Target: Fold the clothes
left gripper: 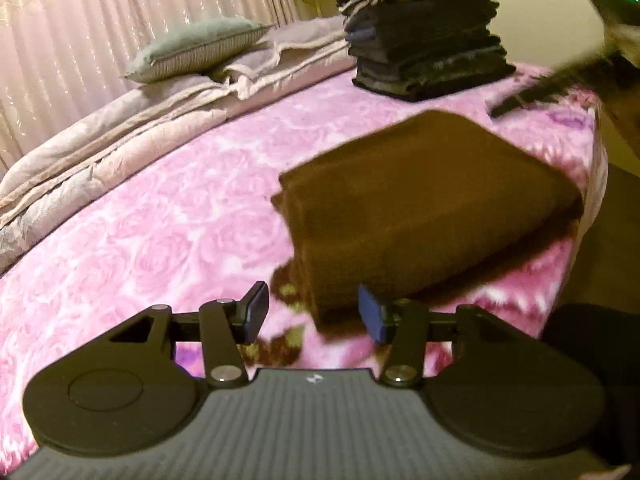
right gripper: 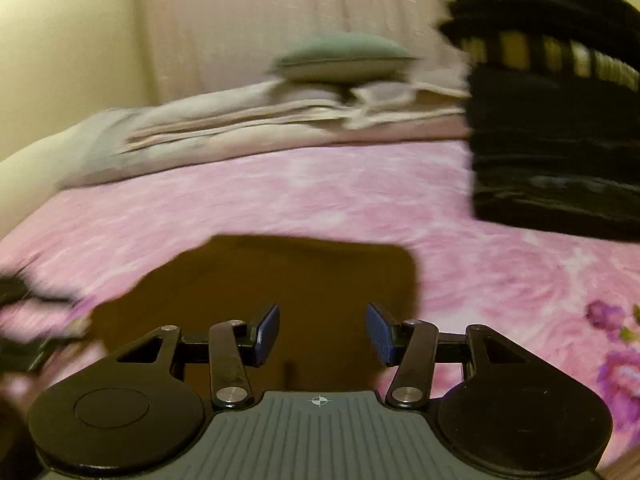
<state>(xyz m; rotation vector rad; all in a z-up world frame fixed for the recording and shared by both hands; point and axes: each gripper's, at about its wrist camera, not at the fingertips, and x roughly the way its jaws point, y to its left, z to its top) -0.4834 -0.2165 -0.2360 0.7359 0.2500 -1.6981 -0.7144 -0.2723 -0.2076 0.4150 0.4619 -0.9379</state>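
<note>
A brown garment lies folded into a thick rectangle on the pink floral bedspread. My left gripper is open and empty, just off the garment's near left corner. In the right wrist view the same brown garment lies right ahead of my right gripper, which is open and empty above its near edge. A tall stack of dark folded clothes stands at the far side of the bed; it also shows in the right wrist view.
A folded pale quilt with a grey-green pillow lies along the curtain side of the bed. The bed's right edge drops to the floor. The other gripper shows as a dark blur at the far right.
</note>
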